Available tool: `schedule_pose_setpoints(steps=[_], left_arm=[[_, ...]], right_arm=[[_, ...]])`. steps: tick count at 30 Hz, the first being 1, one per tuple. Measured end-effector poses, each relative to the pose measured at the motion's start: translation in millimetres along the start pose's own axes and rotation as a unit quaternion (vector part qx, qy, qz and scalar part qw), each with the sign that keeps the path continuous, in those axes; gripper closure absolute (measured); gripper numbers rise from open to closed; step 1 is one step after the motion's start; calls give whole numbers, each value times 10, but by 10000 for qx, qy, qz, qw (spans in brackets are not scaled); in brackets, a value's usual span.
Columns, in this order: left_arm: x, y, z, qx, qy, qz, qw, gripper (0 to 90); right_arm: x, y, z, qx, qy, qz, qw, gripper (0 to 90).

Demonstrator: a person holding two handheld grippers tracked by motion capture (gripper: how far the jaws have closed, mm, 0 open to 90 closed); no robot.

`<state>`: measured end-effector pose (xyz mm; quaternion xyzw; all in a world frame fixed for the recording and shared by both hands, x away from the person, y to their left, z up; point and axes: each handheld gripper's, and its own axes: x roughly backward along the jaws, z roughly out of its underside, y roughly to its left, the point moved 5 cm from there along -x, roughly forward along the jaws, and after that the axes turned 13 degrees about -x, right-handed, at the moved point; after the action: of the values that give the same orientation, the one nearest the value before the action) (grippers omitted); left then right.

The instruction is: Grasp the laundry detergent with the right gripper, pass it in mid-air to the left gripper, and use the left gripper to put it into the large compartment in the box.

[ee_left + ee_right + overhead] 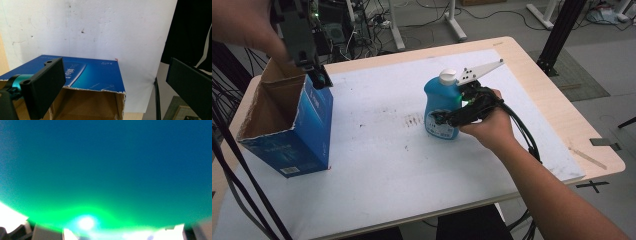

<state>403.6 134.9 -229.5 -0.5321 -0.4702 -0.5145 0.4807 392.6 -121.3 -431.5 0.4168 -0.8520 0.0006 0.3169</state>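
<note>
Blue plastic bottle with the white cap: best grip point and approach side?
Grip the blue plastic bottle with the white cap across its waist, just above the label, coming level from the person's side. It stands upright on the white foam sheet, its body narrows there, and that side is free. The right hand-held gripper already sits at the bottle's lower body from that side.

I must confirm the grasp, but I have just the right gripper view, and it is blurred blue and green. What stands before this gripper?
Observer: A blue bottle with a white cap, upright on the white sheet.
Operator: Do my jaws hold it?
Observer: The right gripper reaches around its label; whether it presses, I cannot tell.
Operator: And the other gripper?
Observer: The left gripper hangs open over a corner of an open blue box.
</note>
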Motion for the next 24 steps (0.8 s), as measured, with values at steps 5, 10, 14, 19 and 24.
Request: schedule_pose_setpoints(steps=[5,10,14,19,24], left_arm=[[-4,0,6,18,4,-2,10000,23],[-9,3,5,22,0,-3,10000,23],[-8,-1,-4,37,-4,-9,10000,23],[-9,-11,-15,38,0,-25,10000,23],[1,-37,-33,-17,-8,-51,10000,23]], right_arm=[[-11,6,10,19,-10,14,10000,359],[-12,9,23,33,-49,6,10000,400],[-13,24,33,111,-92,24,9999,430],[-4,34,42,240,-176,67,9995,452],[7,64,37,338,-137,48,9993,462]])
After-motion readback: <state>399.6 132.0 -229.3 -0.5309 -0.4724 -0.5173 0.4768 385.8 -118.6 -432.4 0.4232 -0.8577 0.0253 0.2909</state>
